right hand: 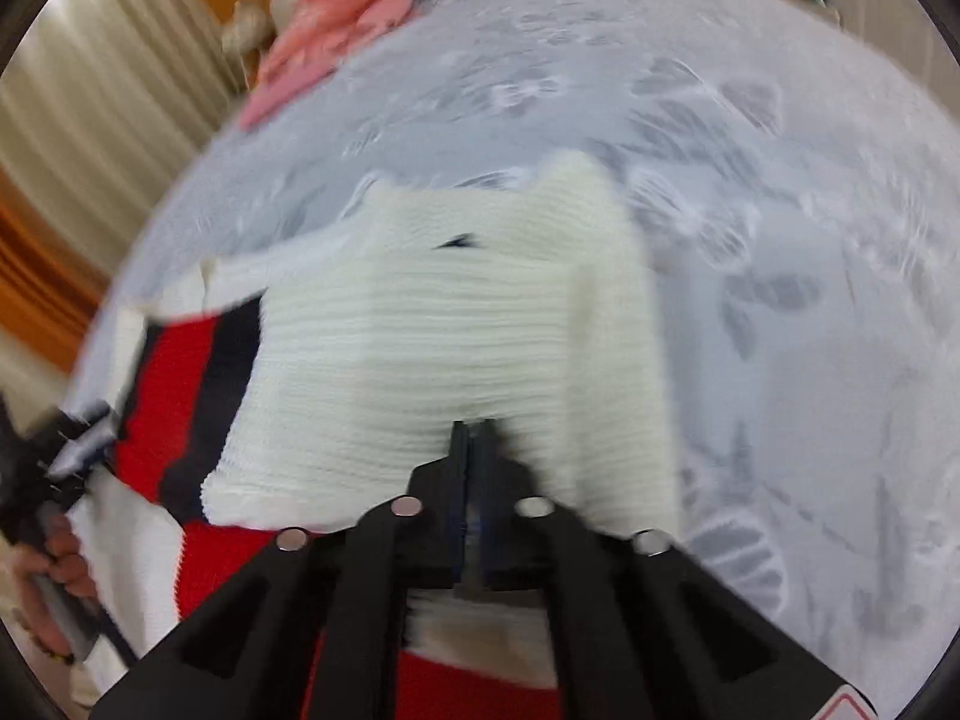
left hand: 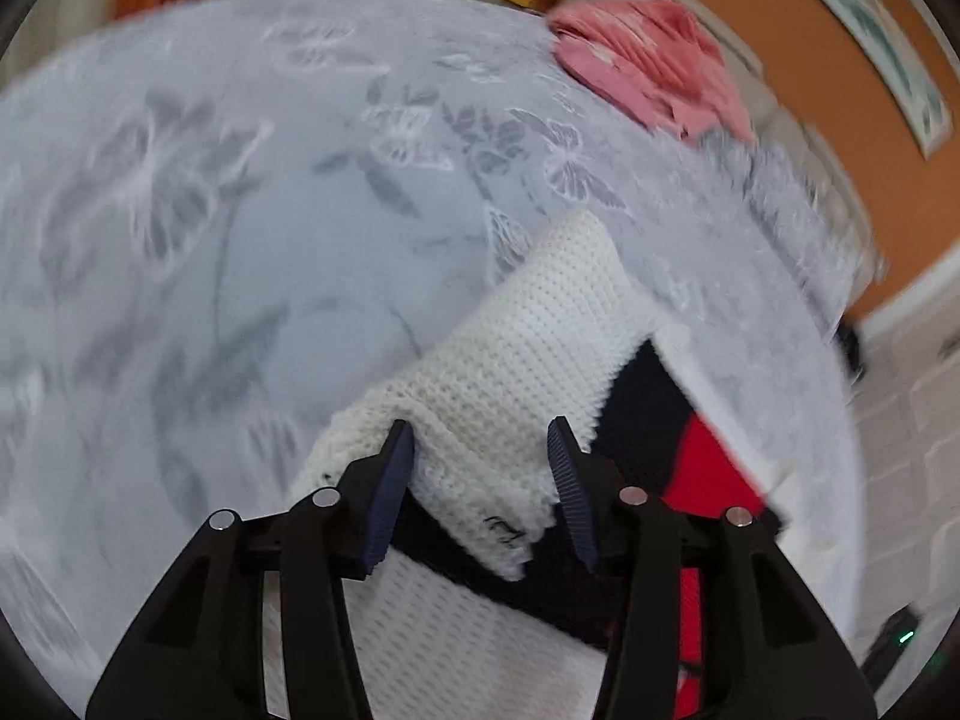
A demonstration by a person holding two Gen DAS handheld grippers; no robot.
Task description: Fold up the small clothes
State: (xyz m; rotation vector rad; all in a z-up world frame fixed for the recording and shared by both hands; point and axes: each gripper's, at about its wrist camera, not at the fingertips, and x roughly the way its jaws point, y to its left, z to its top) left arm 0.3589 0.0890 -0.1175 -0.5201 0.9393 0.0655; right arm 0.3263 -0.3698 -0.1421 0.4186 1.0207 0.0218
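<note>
**Folding a knit panel over a striped sweater: release on one side, carry on the other**

*Left wrist view.* The left gripper is spread wide, its blue pads standing either side of a bunched white knit fold without pinching it; one pad touches the cloth, the other stands just clear. The sweater, with red, navy and white bands, lies on the near right part of a grey floral bedspread, and the white fold rests across it. A pink garment sits well apart at the far edge. Judged from the open jaws, this side is either letting go or about to take a new hold. To do it well, the gripper should back straight out along its fingers so that a pad does not drag the loose knit and undo the fold.

*Right wrist view.* The right gripper is clenched, its fingers pressed together at the near edge of the white fold; whether cloth sits between them is likely but blurred, so it is a judgement only. The red and navy bands show to the left, beneath the white panel. The left gripper shows at the left margin, held in the person's hand. The view is smeared by motion. The fold should be laid flat with its edge parallel to the sweater's side, lowered before release, since open knit stretches and springs back readily.
</note>
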